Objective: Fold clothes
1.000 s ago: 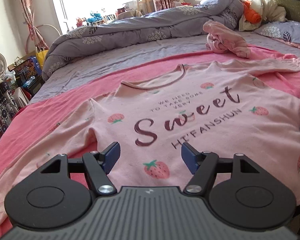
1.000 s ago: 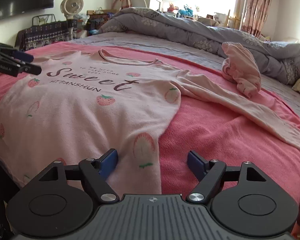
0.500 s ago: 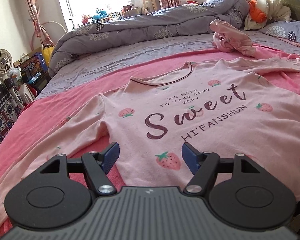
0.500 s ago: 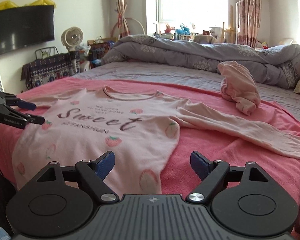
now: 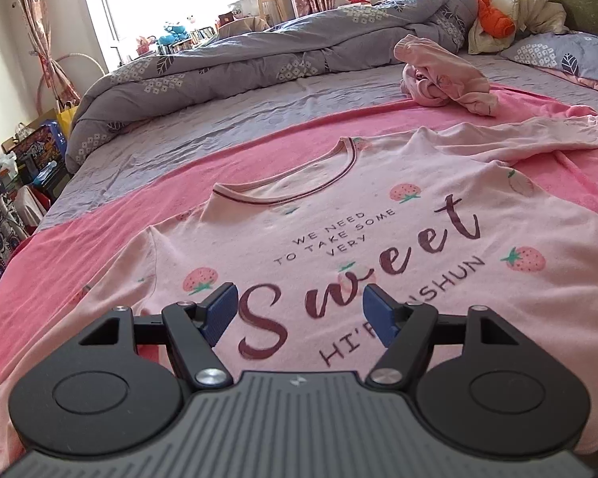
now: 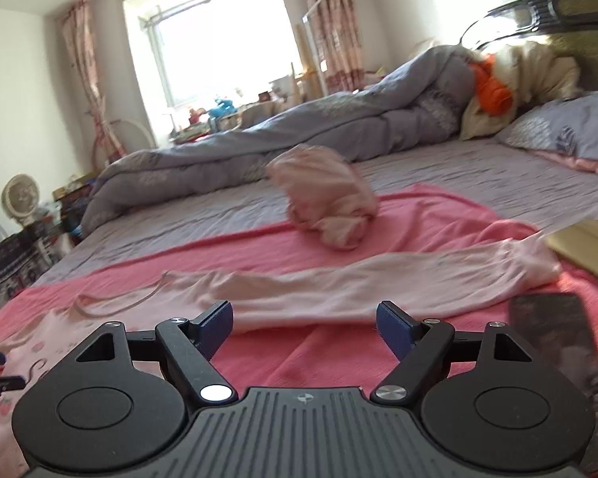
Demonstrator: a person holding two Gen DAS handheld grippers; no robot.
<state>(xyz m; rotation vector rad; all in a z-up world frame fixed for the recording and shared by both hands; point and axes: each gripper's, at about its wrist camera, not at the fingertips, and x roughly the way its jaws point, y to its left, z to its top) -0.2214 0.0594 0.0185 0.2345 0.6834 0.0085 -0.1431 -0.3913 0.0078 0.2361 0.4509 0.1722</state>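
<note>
From the left wrist, the left tongs point(image 5: 299, 310) stand apart with nothing between the blue pads, poised over the chest of the pale pink long-sleeved cotton top printed with strawberries and the word "Sweet" point(image 5: 378, 239); the top lies flat, front up, on the bright pink blanket point(image 5: 99, 231) spread over the bed; a crumpled pale pink garment point(image 5: 442, 75) sits beyond its far sleeve, near the rolled grey patterned duvet point(image 5: 283, 47).

From the right wrist — the picture is blurred — the right tongs point(image 6: 303, 324) have just been closing slightly, yet are apart and empty, above the blanket just short of the top's outstretched sleeve point(image 6: 378, 279); the left tongs' tips show at the left edge.
</note>
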